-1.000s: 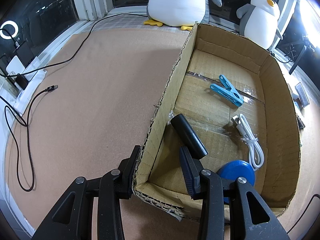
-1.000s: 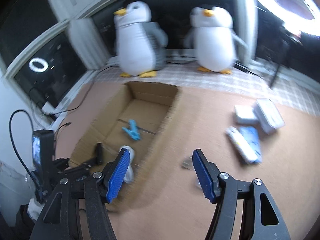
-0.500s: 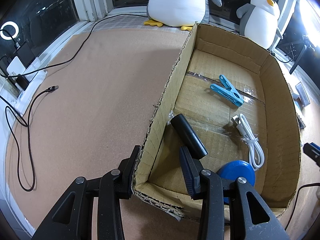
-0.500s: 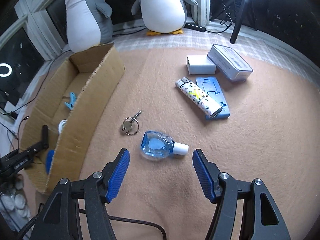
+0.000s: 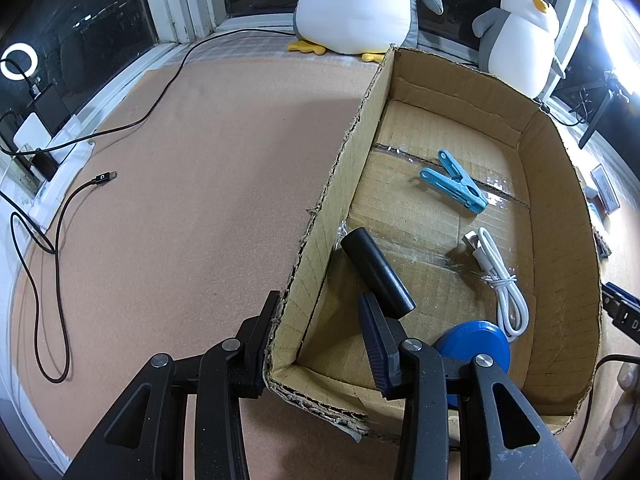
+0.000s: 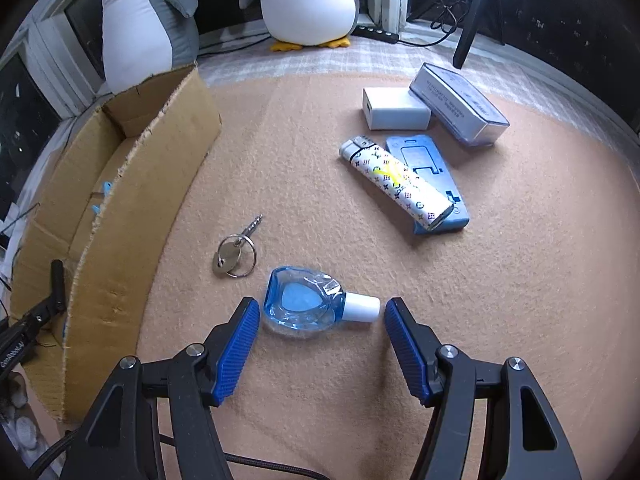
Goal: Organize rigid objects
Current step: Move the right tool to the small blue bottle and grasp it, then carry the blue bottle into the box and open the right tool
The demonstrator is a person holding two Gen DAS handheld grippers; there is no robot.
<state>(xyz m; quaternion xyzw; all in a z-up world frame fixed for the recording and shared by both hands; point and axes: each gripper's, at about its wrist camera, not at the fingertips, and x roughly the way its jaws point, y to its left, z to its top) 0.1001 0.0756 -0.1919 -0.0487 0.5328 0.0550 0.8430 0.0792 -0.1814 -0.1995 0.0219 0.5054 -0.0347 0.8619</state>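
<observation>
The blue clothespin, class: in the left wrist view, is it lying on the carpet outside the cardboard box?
No. The blue clothespin lies on the floor of the cardboard box, inside its walls.

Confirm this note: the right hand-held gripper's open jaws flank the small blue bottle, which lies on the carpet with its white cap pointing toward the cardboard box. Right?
Not quite. In the right wrist view the right hand-held gripper flanks the blue bottle, but its white cap points away from the cardboard box.
</observation>
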